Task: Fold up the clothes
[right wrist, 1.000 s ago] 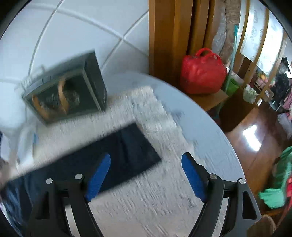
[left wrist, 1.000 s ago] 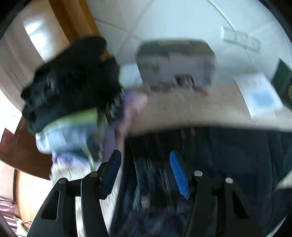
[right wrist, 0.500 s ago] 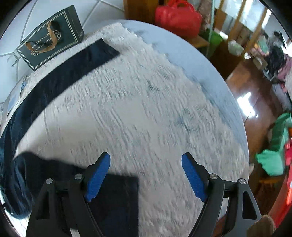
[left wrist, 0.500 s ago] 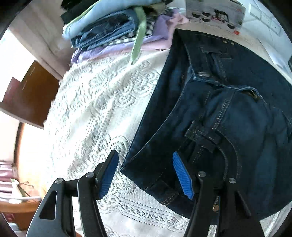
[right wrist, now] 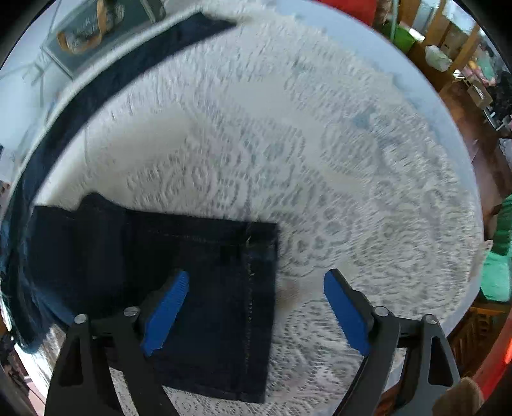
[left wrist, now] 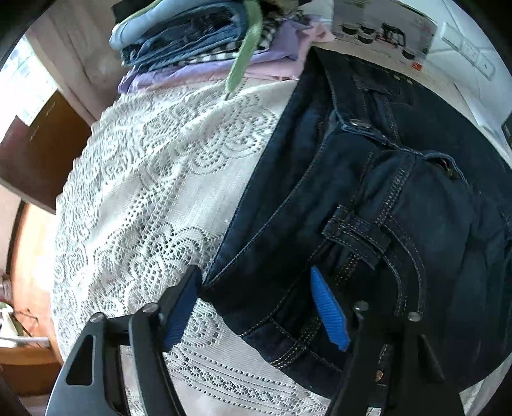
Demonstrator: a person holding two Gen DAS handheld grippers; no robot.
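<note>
- Dark blue denim jeans (left wrist: pixel 368 198) lie spread on a white lace tablecloth (left wrist: pixel 153 179) that covers the round desk (right wrist: pixel 425 105); in the left wrist view the waistband corner sits at the near edge, about 6 o'clock.
- The left tongs (left wrist: pixel 256 307), black with ribbed blue pads, straddle that waistband corner. Their jaws are opening: the pad at 7 o'clock is beside the denim's edge over the lace, the pad at 5 o'clock is over the denim near a belt loop, and neither is seen to press the cloth.
- The right tongs (right wrist: pixel 252 307) point down over a trouser-leg hem (right wrist: pixel 224 281) at 6 o'clock in the right wrist view. Their jaws are closing, with the hem's corner between them; the left pad is above the denim, the right pad above bare lace, and the cloth is not yet pinched.
- The other trouser leg (right wrist: pixel 128 64) runs in a long curve toward 11 o'clock across the desk.
- Further off, at 12 o'clock in the left view, a stack of folded clothes (left wrist: pixel 211 41) in lilac, blue denim, checked and pale blue rests on the lace, just beside the jeans.
- A printed cardboard box (left wrist: pixel 384 25) stands at 1 o'clock behind the jeans.
- A dark green gift box (right wrist: pixel 105 25) stands at 11 o'clock in the right view, blurred.
</note>
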